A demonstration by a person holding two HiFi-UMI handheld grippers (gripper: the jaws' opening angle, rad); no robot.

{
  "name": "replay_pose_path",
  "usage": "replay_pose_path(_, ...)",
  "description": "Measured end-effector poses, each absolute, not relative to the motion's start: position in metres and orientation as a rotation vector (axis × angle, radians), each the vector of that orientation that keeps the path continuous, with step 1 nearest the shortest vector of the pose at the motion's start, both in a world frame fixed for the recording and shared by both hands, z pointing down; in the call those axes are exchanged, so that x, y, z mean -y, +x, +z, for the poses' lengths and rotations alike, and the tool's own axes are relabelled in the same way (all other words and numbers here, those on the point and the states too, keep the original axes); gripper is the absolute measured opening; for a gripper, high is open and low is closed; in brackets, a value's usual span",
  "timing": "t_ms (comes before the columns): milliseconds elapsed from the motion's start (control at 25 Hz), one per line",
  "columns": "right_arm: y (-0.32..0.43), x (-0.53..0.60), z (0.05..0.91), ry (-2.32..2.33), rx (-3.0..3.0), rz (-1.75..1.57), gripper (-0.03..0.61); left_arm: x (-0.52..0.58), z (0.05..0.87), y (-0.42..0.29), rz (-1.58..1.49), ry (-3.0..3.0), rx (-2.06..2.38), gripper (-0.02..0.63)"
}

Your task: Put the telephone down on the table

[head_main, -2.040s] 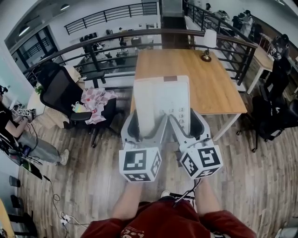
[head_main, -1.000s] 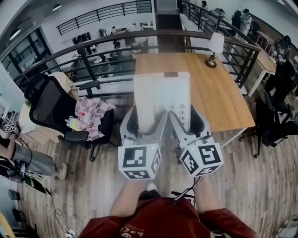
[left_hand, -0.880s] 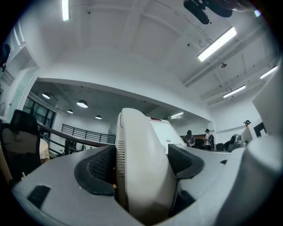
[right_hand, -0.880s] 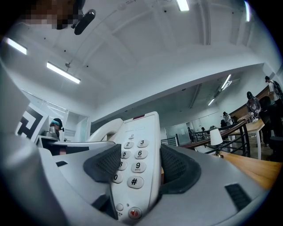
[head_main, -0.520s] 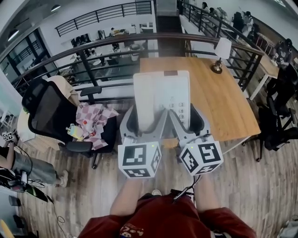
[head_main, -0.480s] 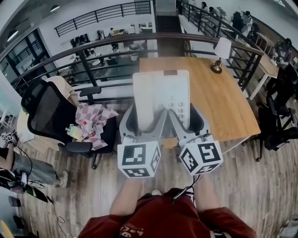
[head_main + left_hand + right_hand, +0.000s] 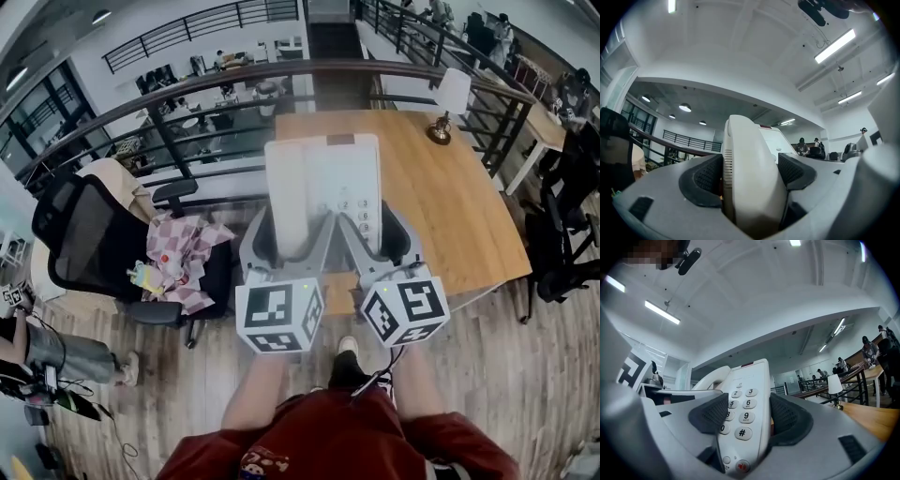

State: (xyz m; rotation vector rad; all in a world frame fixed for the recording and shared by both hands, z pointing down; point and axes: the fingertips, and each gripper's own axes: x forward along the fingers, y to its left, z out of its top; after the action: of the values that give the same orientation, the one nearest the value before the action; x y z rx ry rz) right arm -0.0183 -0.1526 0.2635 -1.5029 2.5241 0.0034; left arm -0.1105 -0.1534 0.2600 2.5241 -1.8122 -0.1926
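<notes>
The left gripper is clamped on the handset side of the telephone, and the right gripper is clamped on the keypad side. Between them they hold it up in the air, tilted, in front of the table's near left corner and not on it.

I'd worry about the handset most. It looks to be only lying in its cradle, so if the two grippers drift apart or twist against each other, it could lift off the base. The shell is smooth, glossy white plastic, and the handset's back is rounded. The dark ribbed rubber pads bite only on narrow edges, so a tilt on the way down might let it slide. Set down too close to the near edge, the long, flat, wedge-like body could overhang and tip to the plank floor.

The tabletop is bare, flat, pale wood. The lamp stands at its far right corner, well apart.
</notes>
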Motion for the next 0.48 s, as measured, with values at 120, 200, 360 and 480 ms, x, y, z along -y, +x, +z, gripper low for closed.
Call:
replay_pose_path(120, -0.012, 0.184, 0.263, -1.504, -2.532, -0.002, 0.287, 0.184, 0.260, -0.104, -0.192, 2.518, 1.811, 0.396)
replay_pose_path(200, -0.006, 0.203, 0.262, -1.501, -2.535, -0.002, 0.287, 0.204, 0.259, -0.098, -0.194, 2.514, 1.813, 0.396)
replay_pose_path(360, 0.008, 0.244, 0.261, -1.483, -2.542, -0.012, 0.287, 0.243, 0.257, -0.084, -0.184, 2.503, 1.832, 0.396)
replay_pose_path(480, 0.019, 0.274, 0.261, -1.470, -2.548, -0.019, 0.287, 0.272, 0.257, -0.073, -0.177, 2.493, 1.844, 0.396)
